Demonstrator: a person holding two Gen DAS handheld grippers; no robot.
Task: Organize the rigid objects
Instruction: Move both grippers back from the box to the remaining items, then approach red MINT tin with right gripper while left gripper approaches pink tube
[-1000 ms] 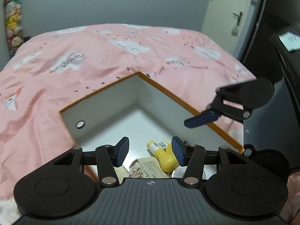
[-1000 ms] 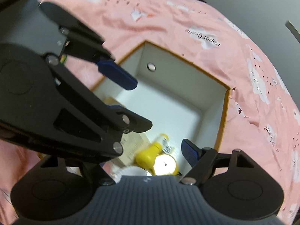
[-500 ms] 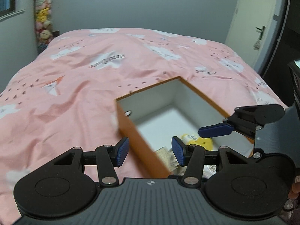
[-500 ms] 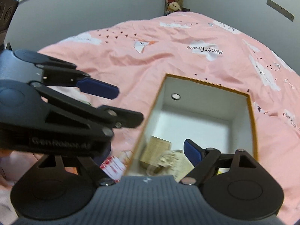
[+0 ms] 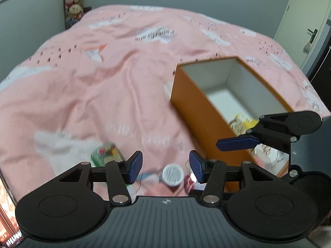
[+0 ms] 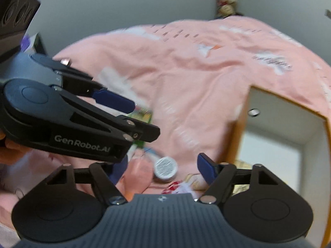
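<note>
An open orange box (image 5: 198,107) with white inside stands on the pink bed; it also shows in the right wrist view (image 6: 238,128). A yellow bottle (image 5: 246,119) and other items lie in it. On the bedcover left of the box lie a small round white-lidded tin (image 5: 173,174), also in the right wrist view (image 6: 166,167), a green packet (image 5: 105,153) and a red-and-white packet (image 6: 173,187). My left gripper (image 5: 165,168) is open and empty just above the tin. My right gripper (image 6: 161,168) is open and empty, close beside the left one.
The pink bedcover (image 5: 103,82) with cloud prints fills most of the view. Plush toys (image 5: 74,2) hang on the far wall. A door (image 5: 310,20) is at the far right. Dark furniture stands right of the box.
Both grippers swung left, away from above the box's inside, to the bedcover beside it. The tin and packets came into view. Both stayed open.
</note>
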